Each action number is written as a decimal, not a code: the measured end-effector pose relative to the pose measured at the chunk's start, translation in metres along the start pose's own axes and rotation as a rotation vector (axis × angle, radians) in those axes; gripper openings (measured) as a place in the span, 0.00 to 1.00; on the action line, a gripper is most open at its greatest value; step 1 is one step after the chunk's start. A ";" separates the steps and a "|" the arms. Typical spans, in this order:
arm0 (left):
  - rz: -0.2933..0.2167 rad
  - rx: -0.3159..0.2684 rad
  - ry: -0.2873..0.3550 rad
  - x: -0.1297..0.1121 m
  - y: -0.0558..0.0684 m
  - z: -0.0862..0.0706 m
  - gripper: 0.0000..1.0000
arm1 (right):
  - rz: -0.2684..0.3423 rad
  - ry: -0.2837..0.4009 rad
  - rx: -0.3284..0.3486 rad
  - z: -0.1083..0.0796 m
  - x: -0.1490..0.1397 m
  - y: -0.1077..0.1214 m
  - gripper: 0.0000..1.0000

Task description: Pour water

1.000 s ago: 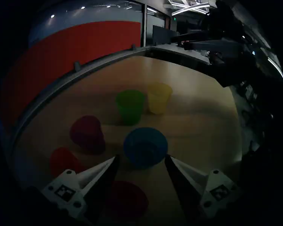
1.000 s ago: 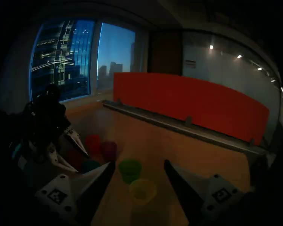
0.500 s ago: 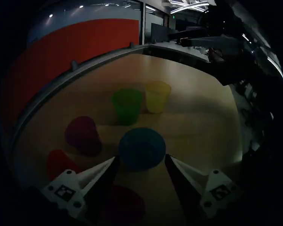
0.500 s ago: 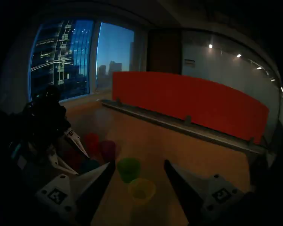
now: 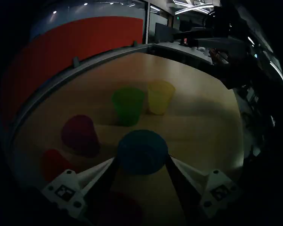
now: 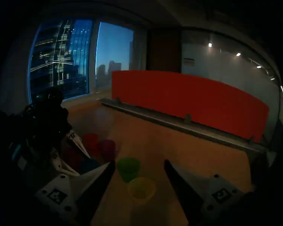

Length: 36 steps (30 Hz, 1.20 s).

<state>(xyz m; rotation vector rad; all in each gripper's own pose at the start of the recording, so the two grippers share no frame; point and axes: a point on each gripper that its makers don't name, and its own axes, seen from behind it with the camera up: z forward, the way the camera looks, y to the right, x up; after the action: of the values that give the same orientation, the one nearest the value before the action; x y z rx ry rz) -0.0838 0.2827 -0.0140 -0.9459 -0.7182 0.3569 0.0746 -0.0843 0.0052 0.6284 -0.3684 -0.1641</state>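
Spanning both views, a wooden desk point(image 5: 202, 113) carries six plastic cups, with a long red partition point(image 5: 66, 49) standing along its far edge. Tall windows point(image 6: 62, 60) rise past the desk's left end in the right gripper view.

The left gripper point(image 5: 140, 162) hangs low over the near edge, its jaws spread wide. The blue cup point(image 5: 142, 151) stands upright between the fingertips and fills nearly the whole gap. In this dim light I cannot tell whether either finger touches it.

The right gripper point(image 6: 138, 165) hovers higher, jaws also apart and holding nothing. In its own view the yellow cup point(image 6: 141, 189) and the green cup point(image 6: 128, 168) stand on the desk below the gap, apart from both fingers.

Green and yellow stand just beside each other towards the middle of the desk, beyond the blue one. A maroon cup point(image 5: 79, 132) and a red cup point(image 5: 51, 164) stand nearer the partition edge, mouths down. A dark red cup point(image 5: 120, 207) sits at the near edge, under the left gripper. Whether any cup holds water cannot be made out.
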 end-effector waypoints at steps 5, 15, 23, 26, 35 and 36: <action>-0.006 0.007 0.002 0.001 0.000 0.004 0.86 | 0.001 0.000 0.000 0.000 -0.001 0.000 0.98; -0.017 0.022 0.007 0.003 0.000 0.011 0.86 | 0.004 -0.001 -0.003 -0.001 -0.001 0.002 0.98; -0.042 0.028 0.012 0.003 0.000 0.016 0.86 | 0.005 -0.002 -0.005 -0.001 -0.003 0.003 0.98; -0.044 0.030 0.015 0.003 -0.001 0.016 0.86 | 0.006 -0.002 -0.005 -0.001 -0.003 0.003 0.98; -0.060 0.028 0.028 0.005 0.000 0.017 0.85 | 0.007 -0.005 -0.005 -0.001 -0.005 0.003 0.97; -0.061 0.025 0.029 0.005 0.001 0.017 0.85 | 0.006 -0.005 -0.005 -0.001 -0.005 0.004 0.97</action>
<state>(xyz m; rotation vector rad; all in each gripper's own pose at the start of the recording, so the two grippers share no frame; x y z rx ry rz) -0.0923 0.2962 -0.0066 -0.9019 -0.7133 0.2979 0.0706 -0.0795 0.0049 0.6217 -0.3748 -0.1607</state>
